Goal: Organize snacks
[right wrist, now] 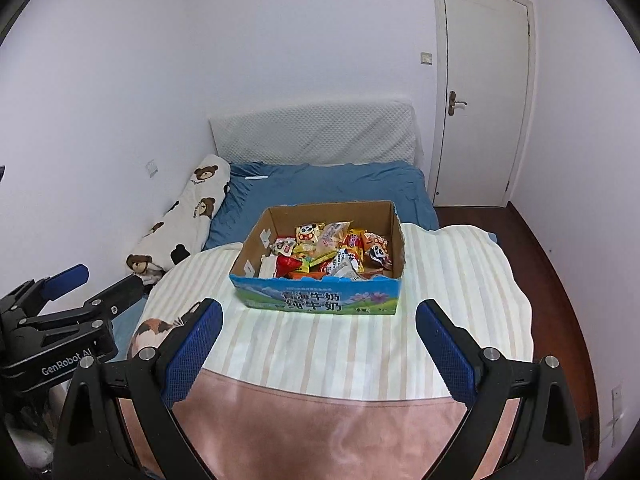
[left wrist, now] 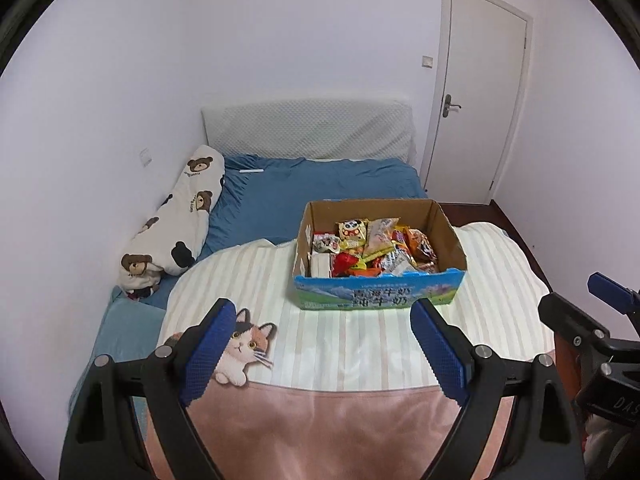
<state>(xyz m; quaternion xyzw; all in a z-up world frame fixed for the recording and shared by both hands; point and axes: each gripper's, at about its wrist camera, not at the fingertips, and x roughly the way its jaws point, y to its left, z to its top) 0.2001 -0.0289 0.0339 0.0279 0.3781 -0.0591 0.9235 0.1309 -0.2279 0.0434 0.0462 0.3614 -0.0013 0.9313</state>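
A bed point(left wrist: 320, 184) fills the corner of a white-walled room, covered in a blue sheet. Over its near half lies a blanket point(left wrist: 360, 340), cream with pale stripes, with a pink band along the near edge and a calico cat picture point(left wrist: 244, 344) at its near left corner.

On the striped blanket, towards the bed's right side and about midway along its length, sits an open cardboard box point(left wrist: 448, 228) with a blue and green printed front panel. It is full of mixed snacks point(left wrist: 372, 248) in bright wrappers: yellow, red, orange and silver packets heaped together, one yellow packet showing a panda face.

The left gripper point(left wrist: 322, 344) hangs above the near part of the blanket, short of the box. Its blue-padded jaws stand wide apart with nothing between them. The right gripper point(right wrist: 318, 344) hangs just beside it, also short of the box, its jaws likewise spread wide and empty. Each gripper shows at the edge of the other's view.

Along the bed's left edge, against the wall, lies a long white pillow point(left wrist: 176, 220) printed with brown bears. A white quilted headboard cushion point(left wrist: 308, 128) leans at the far end. A closed white door point(left wrist: 476, 92) stands in the far right corner.
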